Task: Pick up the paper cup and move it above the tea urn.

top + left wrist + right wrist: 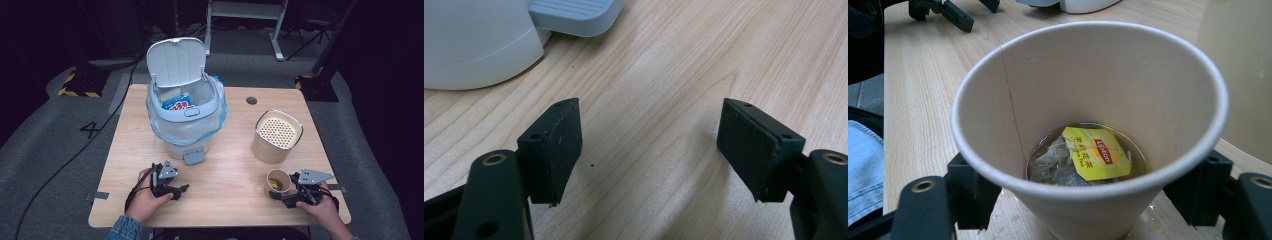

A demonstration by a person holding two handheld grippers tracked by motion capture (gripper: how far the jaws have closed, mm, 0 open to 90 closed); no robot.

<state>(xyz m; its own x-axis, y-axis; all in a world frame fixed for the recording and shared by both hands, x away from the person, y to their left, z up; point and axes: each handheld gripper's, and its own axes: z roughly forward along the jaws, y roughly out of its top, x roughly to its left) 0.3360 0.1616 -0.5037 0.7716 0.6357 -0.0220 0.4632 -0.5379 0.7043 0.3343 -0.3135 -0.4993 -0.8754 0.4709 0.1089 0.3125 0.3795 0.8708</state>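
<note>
A paper cup [276,181] [1098,75] stands near the table's front right edge. It holds a little tea and a tea bag with a yellow tag [1093,152]. My right gripper [277,192] [1083,200] has a jaw on each side of the cup's lower wall, and both pads lie against it. My left gripper [180,192] [649,145] rests low over bare wood at the front left, its jaws wide apart with nothing between them. A white pedal bin [185,142] stands behind it with its lid [176,60] up.
The bin has a blue liner and a blue snack packet [177,103] inside; its pedal [574,15] is just ahead of my left gripper. A beige canister [276,135] with a perforated top stands behind the cup. A cable hole [251,100] is in the table's far side.
</note>
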